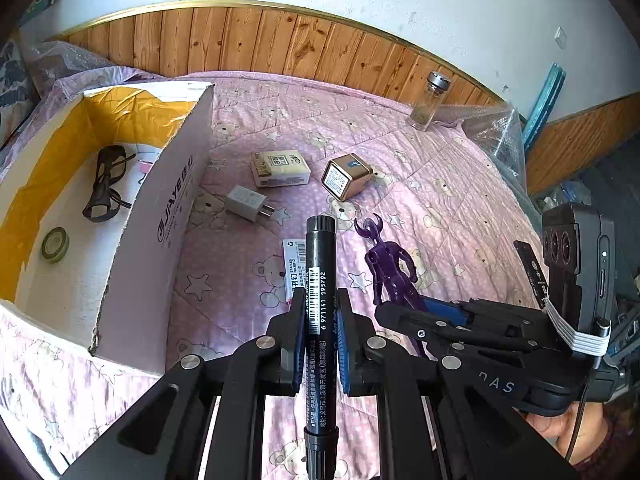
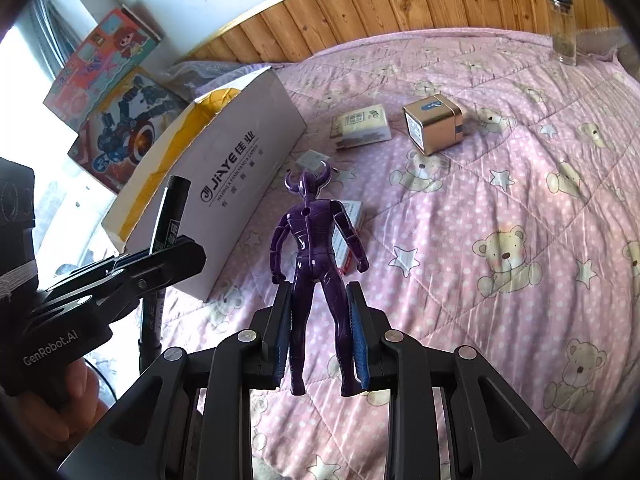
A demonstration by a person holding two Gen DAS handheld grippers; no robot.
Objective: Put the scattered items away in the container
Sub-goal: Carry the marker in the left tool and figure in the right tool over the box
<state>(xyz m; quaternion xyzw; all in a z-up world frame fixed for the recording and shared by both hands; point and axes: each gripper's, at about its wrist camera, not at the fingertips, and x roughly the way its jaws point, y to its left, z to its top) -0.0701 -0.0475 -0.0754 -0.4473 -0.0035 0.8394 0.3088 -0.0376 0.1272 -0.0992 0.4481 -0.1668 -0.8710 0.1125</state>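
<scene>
My left gripper [image 1: 320,304] is shut on a black marker [image 1: 320,272], which points forward above the pink bedspread. To its left stands the open white cardboard box [image 1: 168,208], holding dark glasses [image 1: 106,184] and a tape roll [image 1: 55,245]. My right gripper [image 2: 320,300] is shut on the legs of a purple horned figure [image 2: 316,240], held upright to the right of the box [image 2: 240,176]. Loose on the bed lie a white charger [image 1: 246,202], a white packet [image 1: 280,168], a gold tin [image 1: 346,176] and a staples box [image 1: 294,264].
A glass jar [image 1: 430,100] stands at the far right of the bed by the wooden headboard [image 1: 280,40]. Bubble wrap [image 1: 496,136] lies beside it. Toy boxes [image 2: 120,120] lean against the wall behind the cardboard box. A hand [image 2: 76,384] holds the left gripper.
</scene>
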